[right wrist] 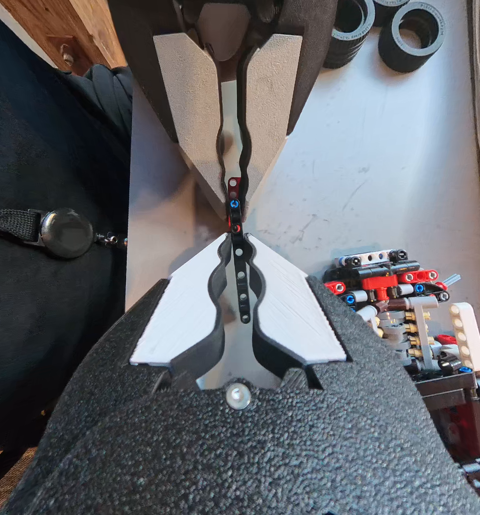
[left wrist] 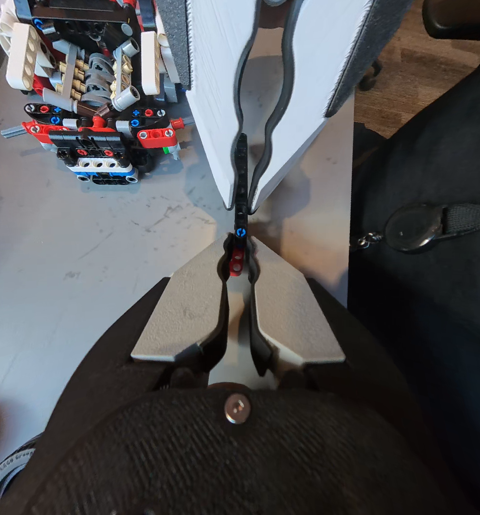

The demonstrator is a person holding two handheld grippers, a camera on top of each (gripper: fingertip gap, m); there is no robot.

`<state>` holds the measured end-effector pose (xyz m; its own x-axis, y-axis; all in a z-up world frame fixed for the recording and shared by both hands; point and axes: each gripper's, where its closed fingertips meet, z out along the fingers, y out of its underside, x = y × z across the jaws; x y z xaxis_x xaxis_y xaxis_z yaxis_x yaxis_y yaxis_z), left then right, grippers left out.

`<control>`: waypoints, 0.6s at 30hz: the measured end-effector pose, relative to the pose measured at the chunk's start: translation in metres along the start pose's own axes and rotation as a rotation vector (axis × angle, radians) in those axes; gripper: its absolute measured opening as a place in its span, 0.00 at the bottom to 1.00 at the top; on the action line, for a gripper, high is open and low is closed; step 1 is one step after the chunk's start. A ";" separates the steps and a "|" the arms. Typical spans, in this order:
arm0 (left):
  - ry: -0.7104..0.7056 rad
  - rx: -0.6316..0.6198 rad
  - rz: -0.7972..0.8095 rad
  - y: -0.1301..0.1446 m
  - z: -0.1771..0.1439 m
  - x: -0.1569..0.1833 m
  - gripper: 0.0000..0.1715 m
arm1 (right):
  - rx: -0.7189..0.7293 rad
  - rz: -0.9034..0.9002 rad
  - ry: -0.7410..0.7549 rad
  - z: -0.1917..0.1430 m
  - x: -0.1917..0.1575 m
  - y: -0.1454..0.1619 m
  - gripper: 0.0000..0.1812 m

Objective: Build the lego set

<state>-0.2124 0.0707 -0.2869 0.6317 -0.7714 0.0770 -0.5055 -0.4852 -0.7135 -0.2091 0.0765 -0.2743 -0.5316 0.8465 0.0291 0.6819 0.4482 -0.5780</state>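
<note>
Grey table [left wrist: 66, 278]: left tool [left wrist: 238, 239] pinches red beam [left wrist: 236, 262], right tool [right wrist: 237, 237] black beam [right wrist: 240, 276].

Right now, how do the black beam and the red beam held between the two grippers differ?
The black beam is long and thin with many holes; the red beam shows as a short piece with few holes. The black beam is clamped by the right gripper, with white jaws; the red beam by the left gripper, with grey jaws. Both are perforated Technic-style beams, overlapping end to end where a blue pin sits, held above the grey table.
</note>
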 end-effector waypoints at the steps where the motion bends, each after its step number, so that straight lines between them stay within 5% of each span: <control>1: -0.008 0.002 0.010 0.000 0.000 0.000 0.03 | 0.002 0.004 -0.006 0.000 -0.001 0.001 0.04; 18: 0.018 0.002 0.074 0.001 -0.001 0.000 0.03 | -0.005 -0.102 -0.041 0.004 -0.001 -0.001 0.04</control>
<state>-0.2138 0.0698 -0.2872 0.5823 -0.8121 0.0365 -0.5489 -0.4259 -0.7192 -0.2112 0.0736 -0.2766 -0.6186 0.7839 0.0538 0.6258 0.5329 -0.5695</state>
